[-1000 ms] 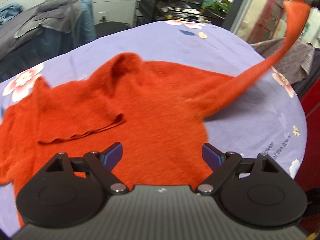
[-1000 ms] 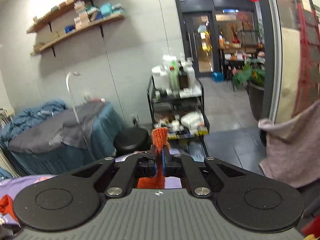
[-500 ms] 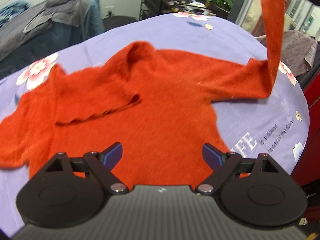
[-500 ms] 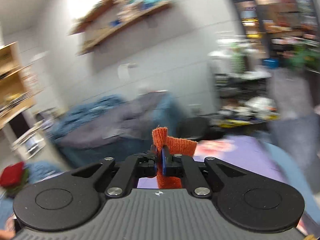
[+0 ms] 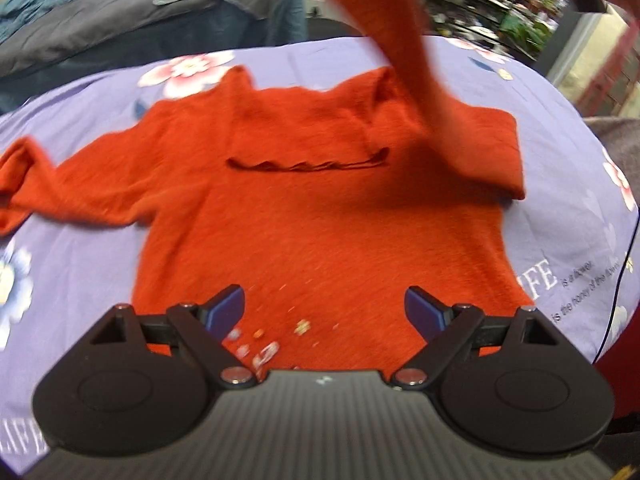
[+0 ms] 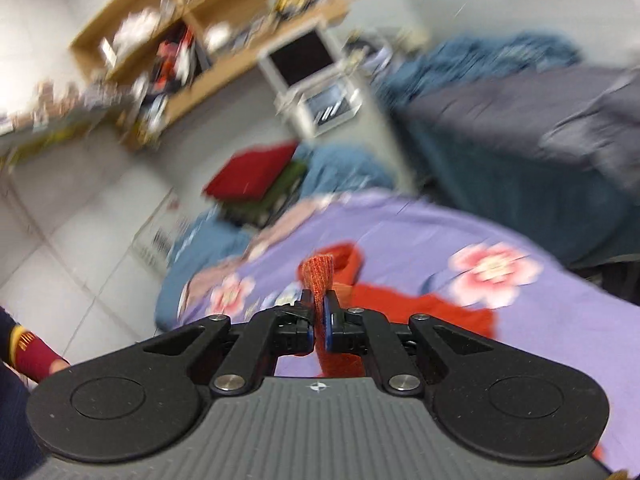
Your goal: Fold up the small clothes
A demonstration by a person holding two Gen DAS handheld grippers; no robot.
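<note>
I see a table covered with a lilac cloth (image 5: 560,152) printed with pink-and-white flowers and pale lettering. An orange-red knitted sweater (image 5: 320,224) lies spread flat on it, neckline away from me, hem nearest. Its sleeve on my left (image 5: 36,184) stretches out over the cloth; the other sleeve (image 5: 384,28) rises off the table. Small pale decorations sit near the hem.

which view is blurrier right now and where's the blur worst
Right wrist view is blurrier: the shelves and bedding behind smear, while the right gripper and the pinched sleeve cuff stay sharp. Left wrist view is mostly clear on the orange sweater; only the lifted sleeve streaks, casting a soft shadow on the sweater. Both bend straight lines at the edges.
</note>
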